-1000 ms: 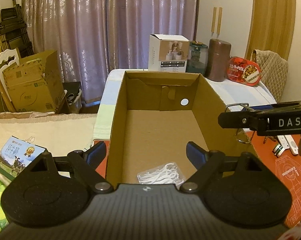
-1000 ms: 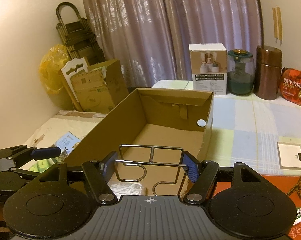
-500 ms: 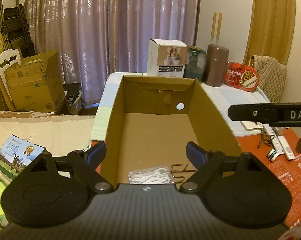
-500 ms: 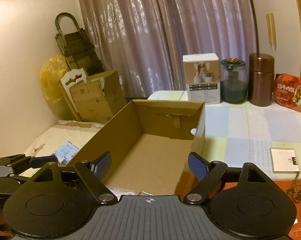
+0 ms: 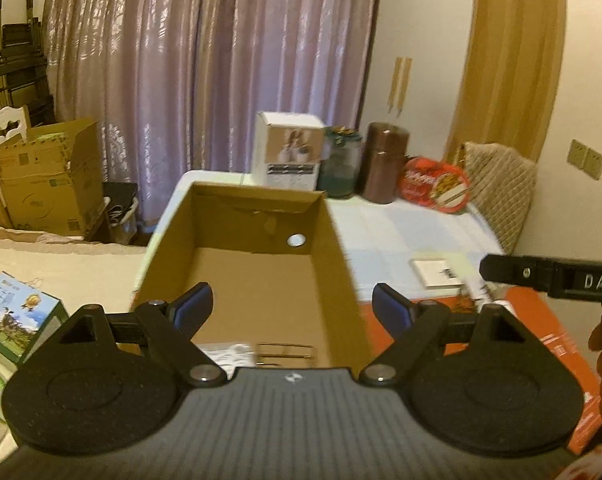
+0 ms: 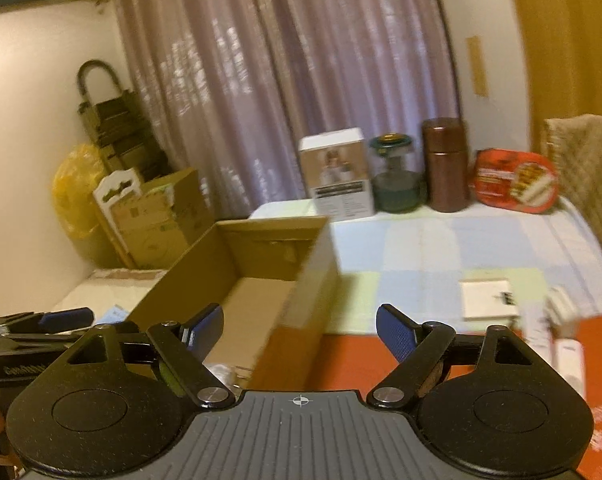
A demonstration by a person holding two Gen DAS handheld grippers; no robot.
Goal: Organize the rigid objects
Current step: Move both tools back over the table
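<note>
Big open cardboard box [image 5: 257, 276] sits dead centre on the table [image 5: 385, 236], top flaps open, brown floor showing. From the right wrist view the same box [image 6: 237, 280] lies off to the left, its near corner blurred.

Behind it along the far edge of the table stands a white carton [image 5: 287, 156], then a green glass jar [image 5: 341, 162], a brown canister [image 5: 383, 168] and a red food tin [image 5: 437, 186], all in a row in front of the curtain [image 5: 205, 64]. An orange mat [image 6: 381, 356] covers the near part of the table, just right of the box.

Left gripper [image 5: 297, 314] hovers over the near end of the box, jaws wide apart, nothing between them. Right gripper [image 6: 299, 330] hangs above the box's right wall and the orange mat, jaws also spread wide and empty.

Down inside the box, at the near end, lies a wire rack [image 5: 285, 354], flat on the floor, and just beside it on the left a clear packet of white floss picks [image 5: 227, 354]. A white card [image 6: 487, 300] rests on the checked cloth to the right, well apart from the box.
</note>
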